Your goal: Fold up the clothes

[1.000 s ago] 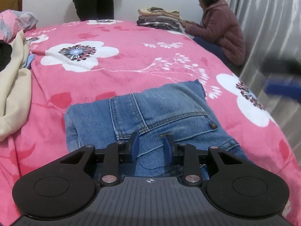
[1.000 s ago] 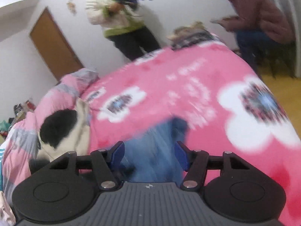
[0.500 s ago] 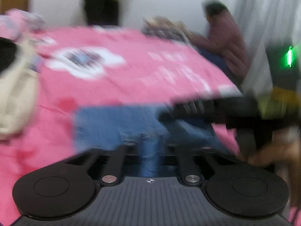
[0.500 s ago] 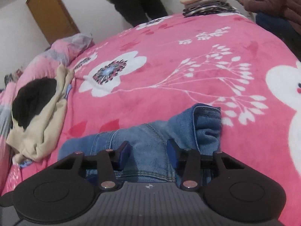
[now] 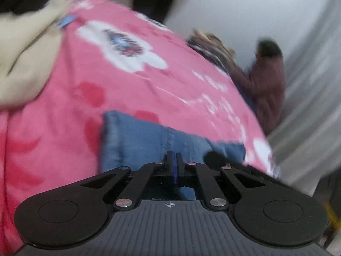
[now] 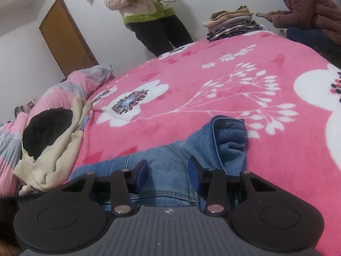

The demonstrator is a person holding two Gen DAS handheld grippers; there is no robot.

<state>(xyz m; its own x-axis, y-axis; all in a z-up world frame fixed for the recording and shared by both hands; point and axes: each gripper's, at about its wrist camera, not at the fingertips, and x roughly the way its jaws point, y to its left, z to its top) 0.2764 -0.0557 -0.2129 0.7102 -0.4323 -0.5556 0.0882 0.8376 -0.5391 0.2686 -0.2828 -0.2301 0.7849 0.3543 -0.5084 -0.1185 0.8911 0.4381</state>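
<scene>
The blue jeans [image 6: 170, 170] are seen lying partly folded on the pink flowered blanket [image 6: 213, 89], directly ahead of and beneath both tongs. The left gripper [image 5: 174, 164] is seen clenched, its blue pads pressed together at the near edge of the denim; whether a fold of cloth is caught between them cannot be told through the blur. The right gripper [image 6: 168, 171] is held part open, its jaws having just been closing, with denim lying between the pads but not visibly pressed by them. To the right of its right finger a bunched fold of the jeans stands up. To the left of the tongs a cream and black garment [image 6: 49, 145] is heaped. Far ahead, a stack of folded clothes [image 6: 232, 24] is set at the far edge of the bed, beside a seated person [image 6: 309, 6] and a standing person [image 6: 149, 10].
</scene>
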